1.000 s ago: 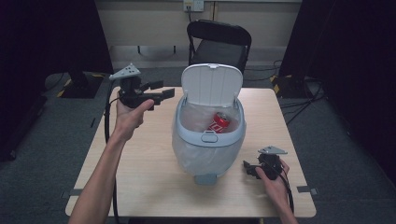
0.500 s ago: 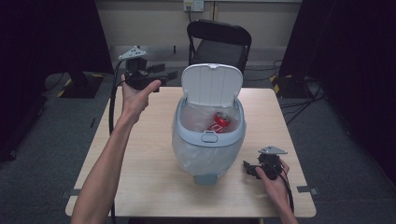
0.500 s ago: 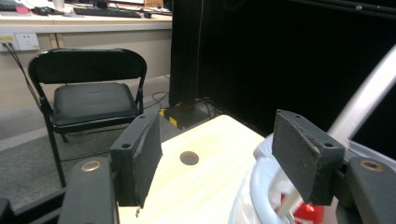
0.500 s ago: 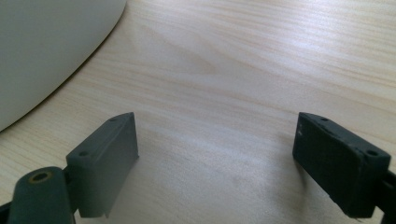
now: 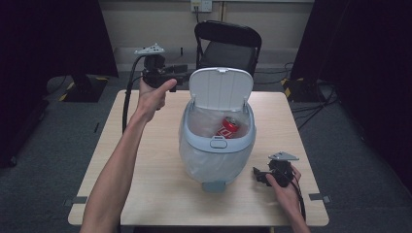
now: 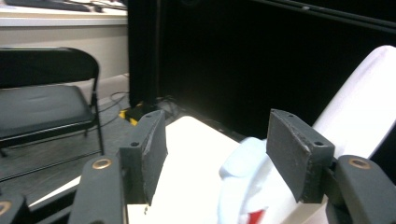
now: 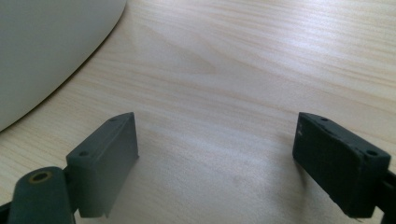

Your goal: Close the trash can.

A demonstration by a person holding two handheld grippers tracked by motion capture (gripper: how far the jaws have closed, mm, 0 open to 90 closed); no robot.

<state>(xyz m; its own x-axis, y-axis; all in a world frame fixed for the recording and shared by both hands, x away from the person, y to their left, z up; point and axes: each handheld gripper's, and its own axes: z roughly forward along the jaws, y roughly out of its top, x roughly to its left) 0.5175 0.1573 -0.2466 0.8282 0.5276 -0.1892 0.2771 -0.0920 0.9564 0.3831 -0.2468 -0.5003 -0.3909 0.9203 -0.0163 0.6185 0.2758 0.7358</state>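
Observation:
A pale blue bin (image 5: 216,150) with a clear liner stands mid-table, its white lid (image 5: 221,89) tipped up at the back. Inside it lies a red can (image 5: 228,127). My left gripper (image 5: 180,74) is held high beyond the table's far left edge, just left of the lid, open and holding nothing. In the left gripper view its jaws frame the bin's rim (image 6: 245,163) and the lid (image 6: 359,112). My right gripper (image 5: 257,175) rests low on the table (image 5: 145,160) to the right of the bin's foot, open, with bare wood (image 7: 215,154) between its jaws.
A black folding chair (image 5: 228,43) stands behind the table, also seen as a chair (image 6: 42,102) in the left gripper view. A foot pedal (image 5: 214,186) sticks out at the bin's front. Cables lie on the floor at the back right.
My left gripper has risen and moved farther back and right, from beside the bin toward the raised lid. The right gripper has stayed where it was.

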